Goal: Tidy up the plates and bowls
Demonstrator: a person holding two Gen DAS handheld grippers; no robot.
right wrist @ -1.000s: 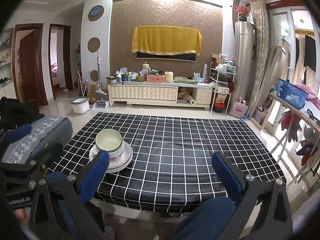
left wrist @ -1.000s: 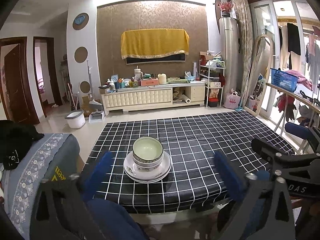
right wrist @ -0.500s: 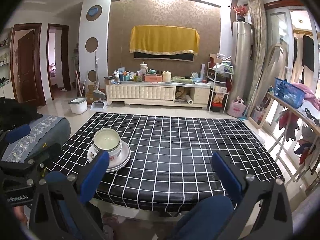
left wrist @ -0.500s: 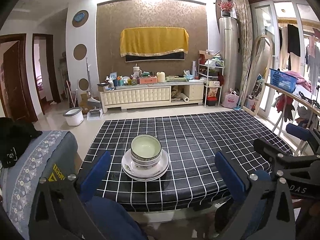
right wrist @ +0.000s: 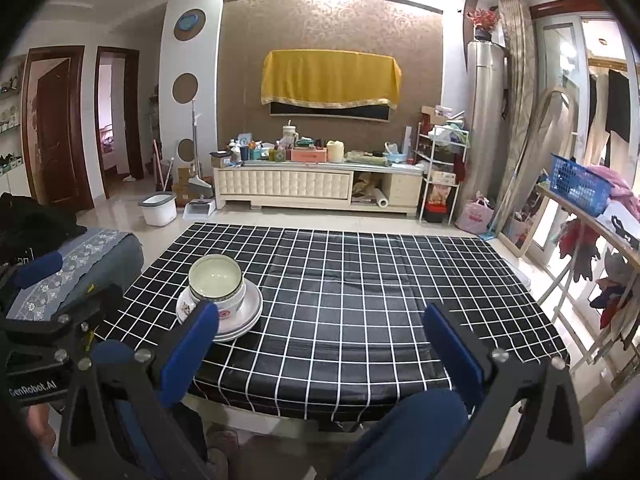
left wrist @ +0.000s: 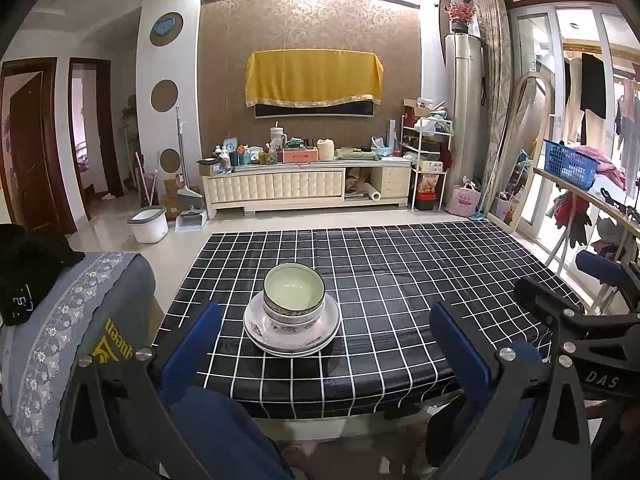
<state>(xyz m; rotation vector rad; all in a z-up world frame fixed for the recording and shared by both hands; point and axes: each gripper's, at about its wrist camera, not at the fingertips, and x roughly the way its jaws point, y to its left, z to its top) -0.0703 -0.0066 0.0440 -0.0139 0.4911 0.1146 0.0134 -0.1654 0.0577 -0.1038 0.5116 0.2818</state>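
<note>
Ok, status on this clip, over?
Both hand-held grippers open, empty. Bowls stacked on plates, near edge of table. Nothing in the way.

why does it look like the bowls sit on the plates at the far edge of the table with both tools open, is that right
Not quite: the bowls and plates sit near the table's near edge, as the left wrist view shows. Both tools, left and right, are open.

left gripper [left wrist: 326,338] jaws wide apart, empty, level, right gripper [right wrist: 320,338] jaws wide apart, empty, level, the two side by side
</note>
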